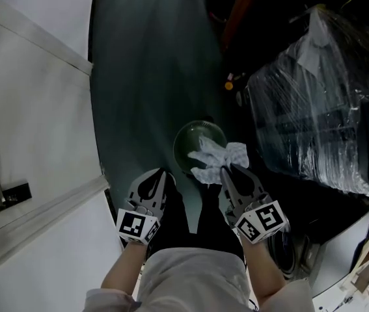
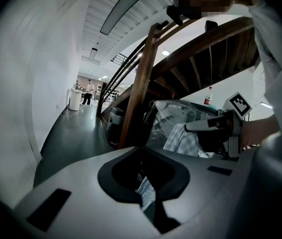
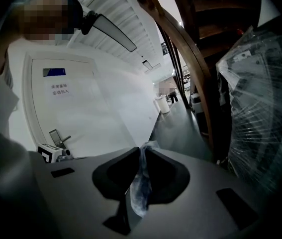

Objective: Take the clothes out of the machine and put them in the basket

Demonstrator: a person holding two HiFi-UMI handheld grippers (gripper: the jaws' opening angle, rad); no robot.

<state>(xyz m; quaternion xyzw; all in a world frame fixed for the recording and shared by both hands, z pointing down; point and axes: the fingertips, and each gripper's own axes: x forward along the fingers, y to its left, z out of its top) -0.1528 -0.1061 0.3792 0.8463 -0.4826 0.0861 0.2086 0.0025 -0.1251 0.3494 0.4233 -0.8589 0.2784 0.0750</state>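
Since the cloth (image 1: 218,158) hangs pinched in the right gripper (image 1: 226,171) just above the round basket (image 1: 183,137), this piece looks out of the machine and not yet dropped in. The left gripper (image 1: 163,173), close beside, appears pressed together on a scrap of the same checked fabric. To the right a plastic-wrapped bundle (image 1: 321,109) crowds in, with a white door (image 1: 34,109) on the left; bare floor (image 1: 145,77) lies open beyond.
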